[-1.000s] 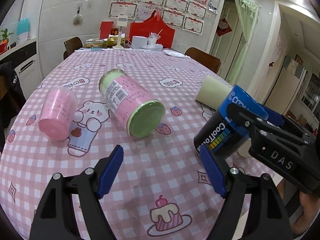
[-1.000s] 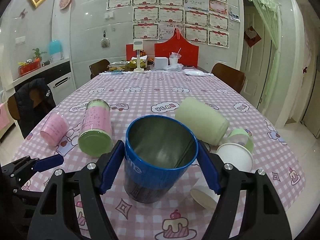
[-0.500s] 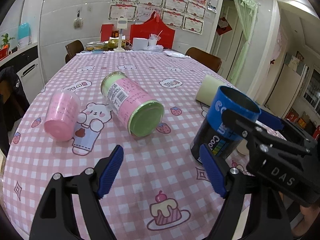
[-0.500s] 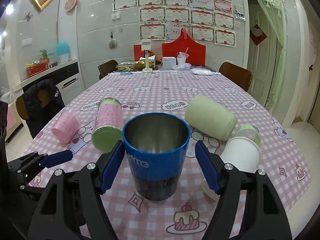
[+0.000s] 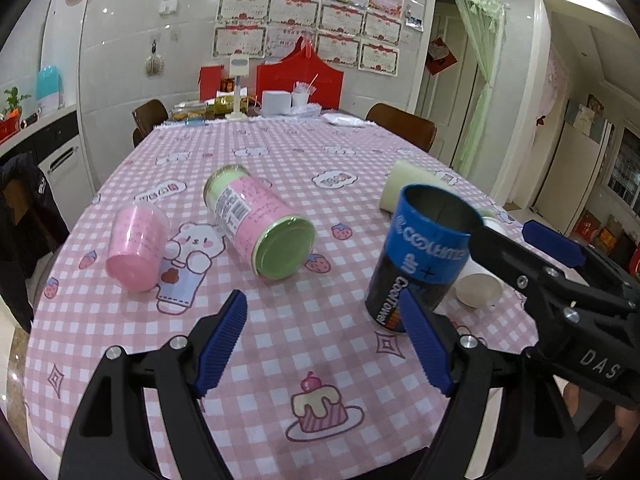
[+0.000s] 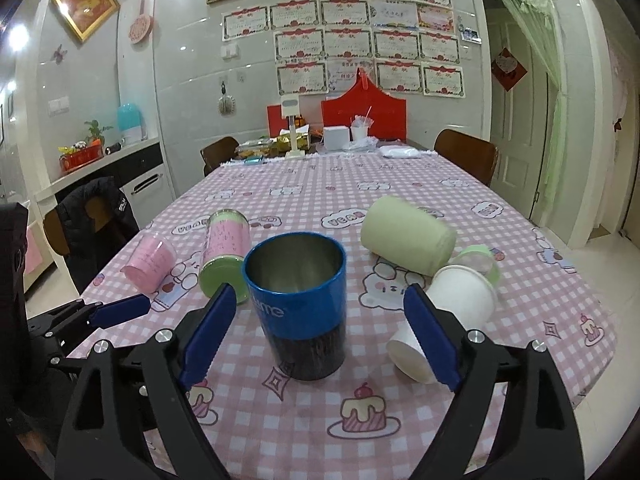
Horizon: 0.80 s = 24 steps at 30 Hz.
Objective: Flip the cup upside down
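While the left wrist view was examined, the left gripper (image 5: 322,340) was found with its jaws spread wide and holding nothing, poised above the pink checked cloth of the counter (image 5: 304,140). The blue and black cup (image 5: 420,256) stood upright on that cloth, mouth up, just beyond the left gripper's right-hand fingertip and apart from it. The right gripper (image 5: 524,248) entered from the right side, its nearer finger at the cup's rim; contact could not be confirmed from this view. A pink and green jar (image 5: 256,222) lay on its side near the middle of the counter, with a pink cup (image 5: 138,246) on its side to the left of it and a pale green cup (image 5: 404,186) lying behind the blue one. In the right wrist view, the right gripper (image 6: 316,320) was seen with jaws wide apart, one on either side of the blue and black cup (image 6: 300,300), with a clear gap on both sides and nothing gripped. The cup's open metal interior faced upward. The pale green cup (image 6: 408,238) lay on its side beyond and to the right, and a white cup (image 6: 452,308) lay tipped beside the right-hand finger, touching a small green-rimmed cup (image 6: 480,258) behind it. The left gripper (image 6: 120,308) showed at the left edge.
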### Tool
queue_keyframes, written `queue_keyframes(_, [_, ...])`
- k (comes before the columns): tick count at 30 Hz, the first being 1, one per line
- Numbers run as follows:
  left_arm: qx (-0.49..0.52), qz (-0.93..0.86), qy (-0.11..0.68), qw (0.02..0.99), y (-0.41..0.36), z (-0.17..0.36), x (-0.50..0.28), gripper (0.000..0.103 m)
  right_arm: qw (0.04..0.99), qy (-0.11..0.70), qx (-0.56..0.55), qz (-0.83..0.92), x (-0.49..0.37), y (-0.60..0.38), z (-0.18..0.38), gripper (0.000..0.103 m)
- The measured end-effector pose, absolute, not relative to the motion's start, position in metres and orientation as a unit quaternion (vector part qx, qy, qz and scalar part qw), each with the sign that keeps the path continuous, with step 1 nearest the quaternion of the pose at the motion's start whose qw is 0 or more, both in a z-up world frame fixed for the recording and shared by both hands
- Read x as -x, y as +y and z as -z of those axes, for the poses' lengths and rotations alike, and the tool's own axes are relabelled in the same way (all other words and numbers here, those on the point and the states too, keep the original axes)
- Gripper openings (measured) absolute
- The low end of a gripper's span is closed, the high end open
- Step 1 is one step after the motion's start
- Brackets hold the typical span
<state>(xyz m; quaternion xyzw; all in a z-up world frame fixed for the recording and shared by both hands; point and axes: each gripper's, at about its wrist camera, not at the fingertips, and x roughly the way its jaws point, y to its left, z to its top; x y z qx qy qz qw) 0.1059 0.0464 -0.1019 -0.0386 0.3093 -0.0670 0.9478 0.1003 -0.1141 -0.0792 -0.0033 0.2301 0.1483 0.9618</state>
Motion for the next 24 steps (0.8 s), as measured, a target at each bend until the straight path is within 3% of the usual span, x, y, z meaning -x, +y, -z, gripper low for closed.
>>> queue_keyframes(18, [0.015,0.062,0.231,0.971,0.031,0.049,-0.052,0.079,0.980,0.147,-0.006,-0.137,-0.042,-0.145,0.038,0.087])
queue_keyframes(21, [0.009,0.056,0.215,0.975,0.029,0.043,-0.044,0.087,0.983,0.133,-0.001,-0.130,-0.035,-0.147,0.035,0.088])
queue_keyframes(24, [0.003,0.049,0.198,0.979,0.026,0.037,-0.037,0.089,0.984,0.124,0.000,-0.126,-0.031,-0.150,0.035,0.090])
